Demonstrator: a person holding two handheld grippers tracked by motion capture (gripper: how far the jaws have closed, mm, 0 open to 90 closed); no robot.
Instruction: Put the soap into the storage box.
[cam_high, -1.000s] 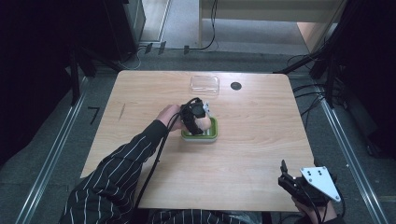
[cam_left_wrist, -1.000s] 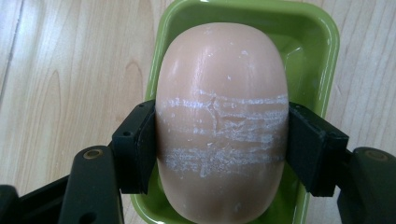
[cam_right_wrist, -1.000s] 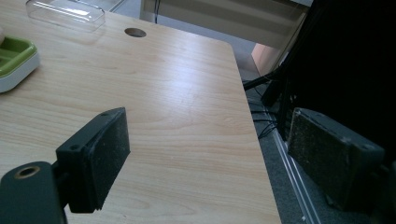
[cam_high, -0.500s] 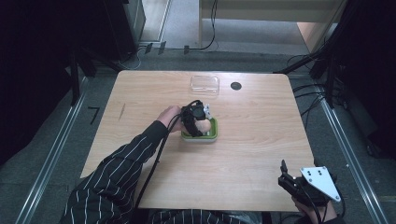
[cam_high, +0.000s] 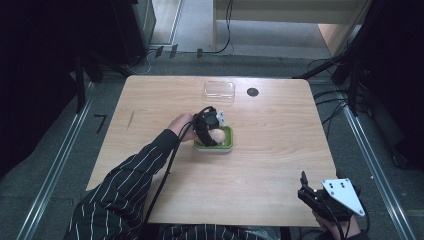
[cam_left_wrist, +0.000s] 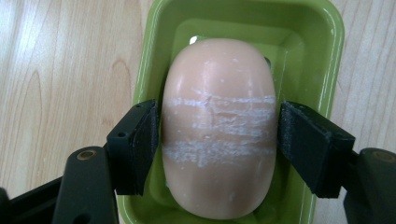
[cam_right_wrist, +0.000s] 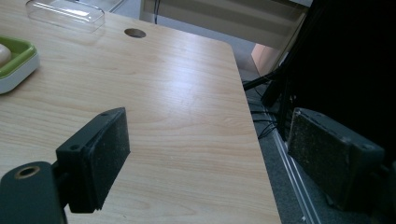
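Note:
A pale pink bar of soap (cam_left_wrist: 217, 126) with white scuff lines lies in a green soap dish (cam_left_wrist: 327, 56) near the table's middle (cam_high: 227, 142). My left gripper (cam_left_wrist: 219, 140) points down over the dish with the soap (cam_high: 218, 135) between its pads. Its jaws have just been opening; the left pad sits at the soap's side and a thin gap shows at the right pad. In the high view the left gripper (cam_high: 212, 131) hangs over the dish's left half. My right gripper (cam_high: 306, 187) rests at the table's near right corner, jaws wide open (cam_right_wrist: 210, 144) and nothing between them.
A clear plastic lid (cam_high: 219, 90) lies at the table's far edge, with a round cable hole (cam_high: 252, 92) to its right. The right gripper view shows the lid (cam_right_wrist: 65, 14), the hole (cam_right_wrist: 135, 33) and the dish's corner (cam_right_wrist: 18, 60). Cables trail off the right edge.
The left gripper has shifted very slightly over the dish, and the soap's top now shows beside it. The right hand has kept still.

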